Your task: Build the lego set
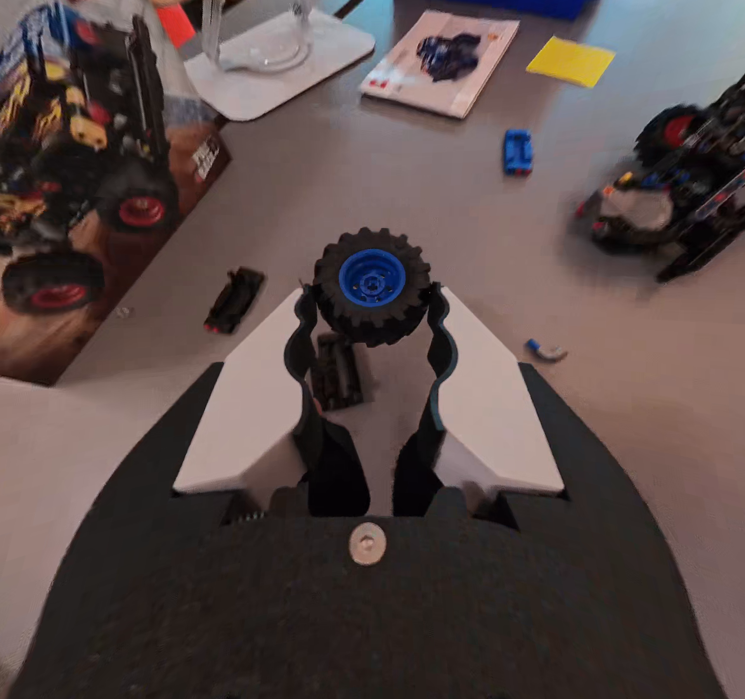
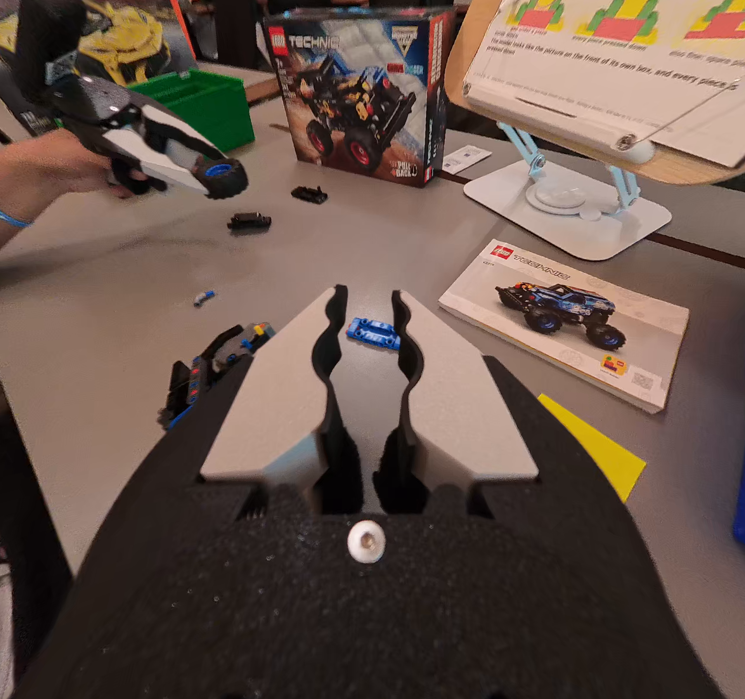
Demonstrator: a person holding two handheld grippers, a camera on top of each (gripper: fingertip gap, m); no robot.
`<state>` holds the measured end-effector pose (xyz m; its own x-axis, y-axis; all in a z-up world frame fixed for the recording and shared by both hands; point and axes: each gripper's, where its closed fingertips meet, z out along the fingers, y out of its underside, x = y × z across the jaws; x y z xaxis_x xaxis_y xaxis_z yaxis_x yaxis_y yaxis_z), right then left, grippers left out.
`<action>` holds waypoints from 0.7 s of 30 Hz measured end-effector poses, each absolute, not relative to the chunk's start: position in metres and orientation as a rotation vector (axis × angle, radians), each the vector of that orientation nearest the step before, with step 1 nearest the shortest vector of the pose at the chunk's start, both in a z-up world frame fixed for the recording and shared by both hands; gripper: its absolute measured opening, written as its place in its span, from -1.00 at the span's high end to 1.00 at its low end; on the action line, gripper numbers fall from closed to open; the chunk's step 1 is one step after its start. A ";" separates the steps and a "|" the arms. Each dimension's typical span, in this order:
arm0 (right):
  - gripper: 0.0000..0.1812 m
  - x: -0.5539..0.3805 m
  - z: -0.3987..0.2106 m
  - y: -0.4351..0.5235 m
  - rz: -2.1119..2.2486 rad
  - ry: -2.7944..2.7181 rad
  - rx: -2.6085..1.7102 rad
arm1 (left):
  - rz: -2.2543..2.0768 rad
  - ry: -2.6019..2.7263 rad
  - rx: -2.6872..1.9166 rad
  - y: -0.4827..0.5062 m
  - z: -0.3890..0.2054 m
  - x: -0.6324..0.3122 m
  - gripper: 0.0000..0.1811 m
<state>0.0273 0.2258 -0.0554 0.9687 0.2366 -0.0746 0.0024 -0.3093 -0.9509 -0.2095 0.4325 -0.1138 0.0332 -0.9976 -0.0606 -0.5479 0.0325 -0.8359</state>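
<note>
My left gripper (image 1: 371, 296) clamps a blue-hubbed toy wheel (image 1: 371, 284) by its knobby tyre, off the grey table (image 1: 363, 179). It looks light; the soft tread should grip. My right gripper (image 2: 369, 296), narrowly parted and empty, hovers above a blue plate piece (image 2: 373, 332).

Hobby or lab bench: toy box (image 2: 354, 95), booklet (image 2: 564, 324), and instruction stand (image 2: 564, 204) are sitting on grey table (image 2: 363, 236).

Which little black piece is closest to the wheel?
The black piece lying under the held wheel, between the left gripper's fingers; the other lies farther left.
</note>
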 end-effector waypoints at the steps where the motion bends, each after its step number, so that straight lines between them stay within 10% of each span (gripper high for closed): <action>1: 0.74 0.027 -0.059 0.234 0.231 -0.199 -1.896 | -0.767 1.625 -1.617 0.435 -0.125 -0.222 0.39; 21: 0.82 0.015 -0.095 0.312 0.303 -0.282 -1.895 | -0.680 1.652 -1.816 0.451 -0.186 -0.276 0.37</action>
